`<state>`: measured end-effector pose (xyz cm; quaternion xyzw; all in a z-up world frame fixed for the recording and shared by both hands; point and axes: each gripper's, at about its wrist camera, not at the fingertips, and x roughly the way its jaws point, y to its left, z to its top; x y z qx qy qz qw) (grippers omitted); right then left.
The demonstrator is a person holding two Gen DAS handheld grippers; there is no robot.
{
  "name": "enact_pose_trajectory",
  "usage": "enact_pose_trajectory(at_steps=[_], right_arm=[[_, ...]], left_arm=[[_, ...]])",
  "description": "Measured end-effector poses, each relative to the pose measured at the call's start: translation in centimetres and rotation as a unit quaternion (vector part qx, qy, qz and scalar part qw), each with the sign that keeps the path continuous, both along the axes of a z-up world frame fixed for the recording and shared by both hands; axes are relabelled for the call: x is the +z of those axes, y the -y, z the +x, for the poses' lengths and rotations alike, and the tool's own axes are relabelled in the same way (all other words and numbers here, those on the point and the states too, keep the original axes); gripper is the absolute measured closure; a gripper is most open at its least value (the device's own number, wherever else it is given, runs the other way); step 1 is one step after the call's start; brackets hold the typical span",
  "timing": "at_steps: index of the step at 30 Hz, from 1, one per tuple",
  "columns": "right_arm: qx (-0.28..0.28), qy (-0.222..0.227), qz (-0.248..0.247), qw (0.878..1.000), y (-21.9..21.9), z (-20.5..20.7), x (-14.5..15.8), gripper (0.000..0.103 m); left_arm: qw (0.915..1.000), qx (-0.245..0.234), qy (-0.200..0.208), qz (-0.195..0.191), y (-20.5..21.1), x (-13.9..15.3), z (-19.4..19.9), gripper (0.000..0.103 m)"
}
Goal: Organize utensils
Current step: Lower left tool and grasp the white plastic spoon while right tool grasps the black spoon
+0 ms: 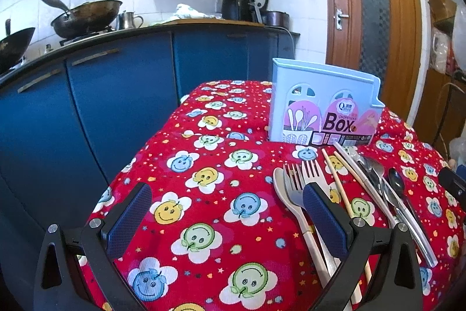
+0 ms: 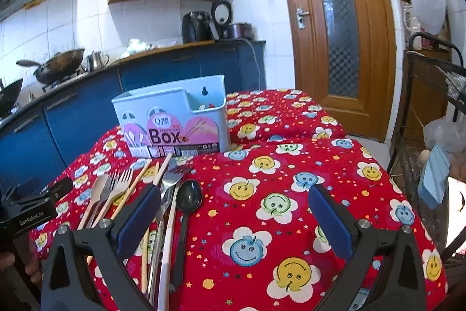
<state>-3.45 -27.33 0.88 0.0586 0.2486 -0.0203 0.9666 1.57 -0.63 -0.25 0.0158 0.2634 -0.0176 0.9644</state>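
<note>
Both my grippers, left gripper (image 1: 227, 219) and right gripper (image 2: 233, 219), gape empty; the thin, light, slippery black spoon (image 2: 188, 198) needs a mid-handle pinch.

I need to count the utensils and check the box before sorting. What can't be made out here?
- Inside of the box: both views, hidden by its own walls, except a glimpse into the side pocket.
- Utensil handles: left wrist view, covered by the left gripper.
- Metal pieces: right wrist view, overlapping and behind the right gripper, so no sure count.
</note>
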Motion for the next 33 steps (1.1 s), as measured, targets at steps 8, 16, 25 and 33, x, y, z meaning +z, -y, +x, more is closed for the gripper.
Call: enact_pose_trajectory(at_steps=[8, 16, 25, 33], right_arm=[[0.024, -0.064, -0.032, 0.997, -0.4, 1.6, 0.7, 0.005], [0.055, -0.127, -0.027, 0.99, -0.4, 3.3, 1.0, 0.018], [0.096, -0.206, -0.007, 0.974, -0.7, 5.5, 0.8, 0.038], [0.144, -0.285, 0.008, 0.948, -2.0, 7.2, -0.2, 0.061]], left_arm=[[0.9994, -0.015, -0.032, 0.006, 0.7, 0.4, 1.1, 0.0], [0.9965, -0.038, -0.068, 0.032, 1.7, 1.2, 2.0, 0.0], [0.9813, -0.095, -0.167, -0.006, 1.7, 0.8, 4.3, 0.012], [0.9577, -0.136, -0.253, -0.01, 2.3, -0.1, 5.7, 0.036]])
